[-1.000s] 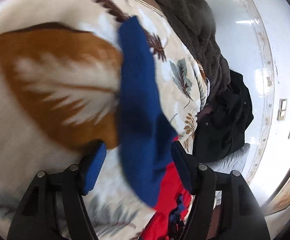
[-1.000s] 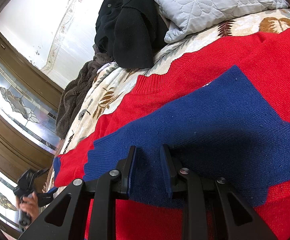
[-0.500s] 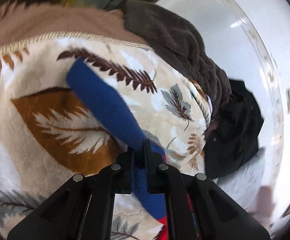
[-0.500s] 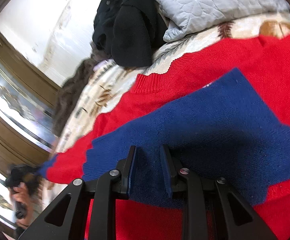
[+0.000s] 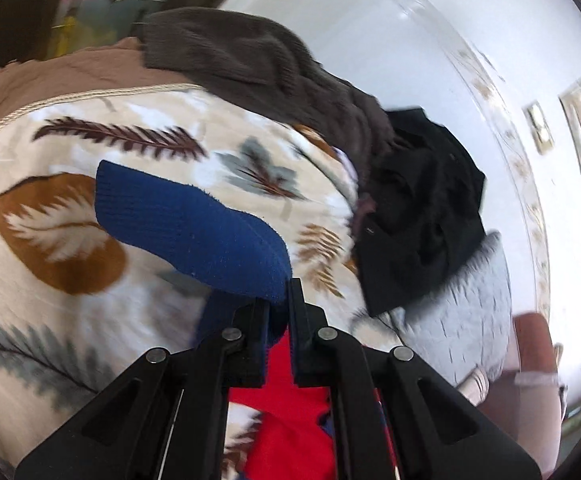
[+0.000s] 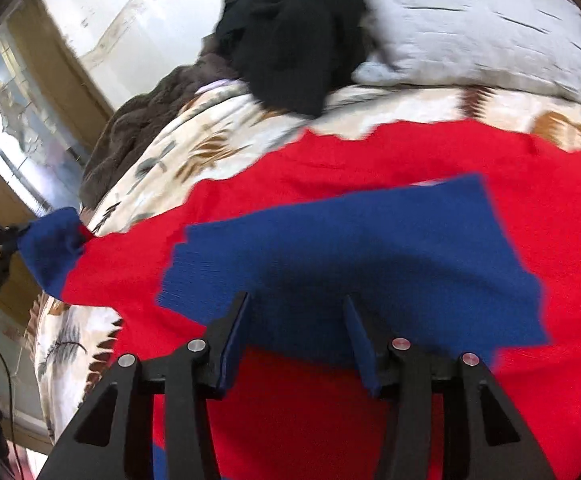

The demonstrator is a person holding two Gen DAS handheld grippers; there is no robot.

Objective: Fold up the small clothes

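A: Where is the sweater (image 6: 330, 184) now?

B: It lies flat on the leaf-pattern blanket (image 5: 50, 288), below the black clothes (image 6: 290, 28) and the grey pillow (image 6: 470, 28). One blue sleeve (image 6: 350, 248) is folded across the red body. Your left gripper (image 5: 278, 312) is closed tight on the other blue sleeve (image 5: 186, 228), just beside the red edge, and the cuff hangs free above the blanket.

A: And my right gripper (image 6: 296, 320)?

B: Its jaws stand wide and hold nothing, just over the folded sleeve.

A: What can go wrong?

B: I think if you pull your sleeve too fast, the whole sweater drags and the folded sleeve slides open. The knit is soft, so it may also stretch or slip out.
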